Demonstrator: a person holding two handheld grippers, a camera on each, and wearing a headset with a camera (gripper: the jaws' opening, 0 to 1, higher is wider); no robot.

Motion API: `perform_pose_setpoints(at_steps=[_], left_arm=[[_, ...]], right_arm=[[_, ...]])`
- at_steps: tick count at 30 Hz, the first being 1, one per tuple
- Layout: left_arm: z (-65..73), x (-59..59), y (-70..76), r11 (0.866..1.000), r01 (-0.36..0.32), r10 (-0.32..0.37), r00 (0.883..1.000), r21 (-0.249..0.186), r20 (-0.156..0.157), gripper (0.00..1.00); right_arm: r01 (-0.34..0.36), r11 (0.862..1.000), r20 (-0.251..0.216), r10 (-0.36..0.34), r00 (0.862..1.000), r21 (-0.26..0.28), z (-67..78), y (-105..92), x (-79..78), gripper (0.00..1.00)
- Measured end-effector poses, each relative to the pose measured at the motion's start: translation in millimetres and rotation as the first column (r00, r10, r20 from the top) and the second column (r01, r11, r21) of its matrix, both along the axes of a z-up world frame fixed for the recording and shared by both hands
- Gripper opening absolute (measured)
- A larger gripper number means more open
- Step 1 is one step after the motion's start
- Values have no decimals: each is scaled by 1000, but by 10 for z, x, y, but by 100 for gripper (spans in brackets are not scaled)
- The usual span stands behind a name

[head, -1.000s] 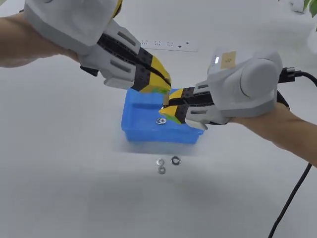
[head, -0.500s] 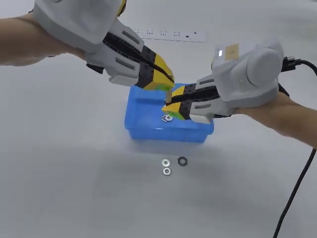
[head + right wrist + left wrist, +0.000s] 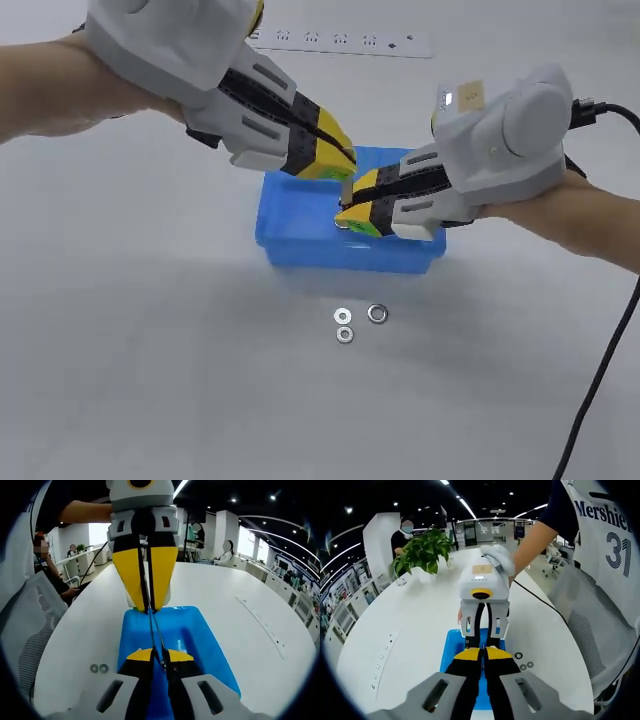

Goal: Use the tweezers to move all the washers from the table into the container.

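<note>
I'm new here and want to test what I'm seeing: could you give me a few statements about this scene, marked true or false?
1. Three small metal washers lie on the white table. True.
2. The rectangular plastic container is red. False: it is blue.
3. The left gripper and the right gripper have their tips over the container. True.
4. The washers touch the container. False: bare table separates them.

Head view downward, gripper views facing each other, sharing container point(image 3: 340, 255)
</note>
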State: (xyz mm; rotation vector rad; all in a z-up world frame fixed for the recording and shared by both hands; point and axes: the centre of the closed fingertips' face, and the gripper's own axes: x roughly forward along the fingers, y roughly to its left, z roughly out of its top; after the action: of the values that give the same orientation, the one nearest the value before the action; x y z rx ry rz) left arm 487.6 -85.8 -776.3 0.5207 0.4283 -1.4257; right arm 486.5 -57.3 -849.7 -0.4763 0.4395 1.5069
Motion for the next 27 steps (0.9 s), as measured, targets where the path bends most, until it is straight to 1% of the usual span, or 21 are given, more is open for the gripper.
perform_pose_setpoints(at_steps=[9,10,14,17,19,21,22,27], left_arm=[[-61,-4,-2,1000,-1,1,1000,12,-8,6],[-56,-29,-16,1000,0,0,1000,11,-8,6],[-47,-44,-27,1000,-6,6,1000,12,-12,6],[-44,-67,-32,1000,-5,5,1000,16,-8,6],[-36,-87,-38,1000,-2,2,1000,18,-6,6],[-24,-98,-40,1000,-1,1,1000,19,-2,6],[-14,-107,-43,1000,-1,1,1000,16,-5,6],[75,-147,-52,1000,-3,3,1000,4,5,5]], right_arm=[[-8,1000,-13,8,1000,-2,-57,-5,-12,10],[-9,1000,-18,9,1000,-1,-61,-3,-16,10],[-4,1000,-28,4,1000,0,-66,5,-8,11],[-5,1000,-25,5,1000,-3,-65,9,-8,11],[-5,1000,-26,4,1000,-4,-58,12,-15,12],[-3,1000,-17,3,1000,-5,-48,9,-11,12],[-2,1000,-21,2,1000,-4,-39,8,-13,12],[4,1000,-14,-4,1000,4,31,-3,-22,12]])
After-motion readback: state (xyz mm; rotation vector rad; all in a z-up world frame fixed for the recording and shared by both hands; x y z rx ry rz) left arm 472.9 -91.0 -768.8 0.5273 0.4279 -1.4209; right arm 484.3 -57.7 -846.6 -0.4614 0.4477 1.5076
